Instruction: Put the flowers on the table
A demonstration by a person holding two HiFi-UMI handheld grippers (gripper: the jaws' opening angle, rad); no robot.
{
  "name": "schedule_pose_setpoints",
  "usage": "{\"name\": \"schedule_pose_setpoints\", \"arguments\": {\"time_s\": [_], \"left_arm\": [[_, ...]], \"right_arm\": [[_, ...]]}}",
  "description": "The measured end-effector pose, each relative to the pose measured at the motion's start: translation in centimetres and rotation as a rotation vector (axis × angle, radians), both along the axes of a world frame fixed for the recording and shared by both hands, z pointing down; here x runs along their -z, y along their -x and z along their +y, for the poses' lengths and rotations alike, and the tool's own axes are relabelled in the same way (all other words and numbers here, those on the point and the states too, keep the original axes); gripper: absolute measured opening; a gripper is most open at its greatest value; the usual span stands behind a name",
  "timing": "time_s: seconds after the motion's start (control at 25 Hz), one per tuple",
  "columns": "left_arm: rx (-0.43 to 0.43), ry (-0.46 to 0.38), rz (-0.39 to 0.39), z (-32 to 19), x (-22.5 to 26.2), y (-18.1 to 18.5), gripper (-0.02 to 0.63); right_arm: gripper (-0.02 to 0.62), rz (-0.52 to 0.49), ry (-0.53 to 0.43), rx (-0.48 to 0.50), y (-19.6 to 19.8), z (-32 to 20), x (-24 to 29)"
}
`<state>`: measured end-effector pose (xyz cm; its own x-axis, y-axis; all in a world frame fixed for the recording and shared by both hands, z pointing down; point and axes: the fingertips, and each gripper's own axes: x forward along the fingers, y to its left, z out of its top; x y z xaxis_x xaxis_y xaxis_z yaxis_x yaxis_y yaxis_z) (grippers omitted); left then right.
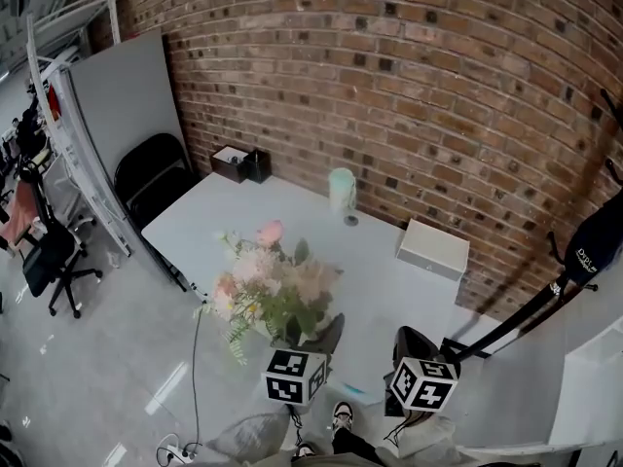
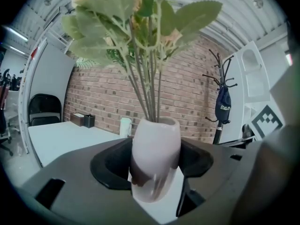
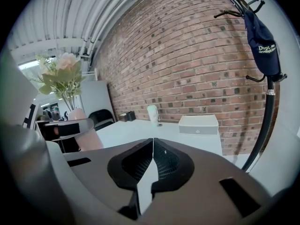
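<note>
At the far left a black chair (image 1: 151, 175) stands against the left end of the white counter (image 1: 214, 217), and two small boxes (image 1: 240, 163) sit at the counter's far left corner by the brick wall. Moving right, the flowers (image 1: 273, 285) stand in a pale vase (image 2: 157, 139) over the near edge of the counter. The left gripper (image 2: 154, 168) has its jaws closed around the body of the vase, with the stems rising straight up from the neck, so the bunch is upright. No view shows clearly whether the base of the vase touches the counter; it looks held just at the near edge. Further right, a pale green cup (image 1: 342, 191) and a flat white box (image 1: 432, 249) rest near the wall, well apart from the flowers. The right gripper (image 3: 151, 161) hangs to the right of the vase with its jaws pressed together and nothing between them. At the far right a coat stand (image 3: 269, 102) carries a dark cap (image 3: 263, 43). By my reading, the task is well along: the flowers are at the counter, and what remains is to set the vase down and let go.
</note>
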<state>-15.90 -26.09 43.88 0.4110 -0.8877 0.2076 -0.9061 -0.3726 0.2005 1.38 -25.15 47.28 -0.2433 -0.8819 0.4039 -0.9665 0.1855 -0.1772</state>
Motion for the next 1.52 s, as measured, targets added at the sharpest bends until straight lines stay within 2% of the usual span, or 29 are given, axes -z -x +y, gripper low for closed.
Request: {"name": "schedule_pose_setpoints", "arguments": {"time_s": [0.36, 0.56, 0.84, 1.32, 1.52], "left_arm": [[-0.038, 0.004, -0.003, -7.6, -0.6, -3.4, 0.275], [-0.049, 0.023, 0.007, -11.4, -1.0, -5.4, 0.275], [-0.053, 0.04, -0.018, -16.6, -2.0, -7.6, 0.275], [-0.076, 0.071, 0.004, -23.8, -6.0, -11.3, 0.275], [-0.079, 0.079, -0.015, -26.1, -8.2, -12.8, 0.275]], "right_arm": [[0.025, -0.003, -0.01, -0.03, -2.9, -7.0, -0.2], [0.025, -0.015, 0.011, -0.053, -4.8, -10.2, -1.0], [0.025, -0.025, 0.035, -0.053, -6.7, -14.7, -2.1], [0.025, -0.057, 0.102, -0.075, -9.8, -21.2, -8.0], [0.025, -0.068, 0.13, -0.084, -11.0, -22.9, -10.9]]}}
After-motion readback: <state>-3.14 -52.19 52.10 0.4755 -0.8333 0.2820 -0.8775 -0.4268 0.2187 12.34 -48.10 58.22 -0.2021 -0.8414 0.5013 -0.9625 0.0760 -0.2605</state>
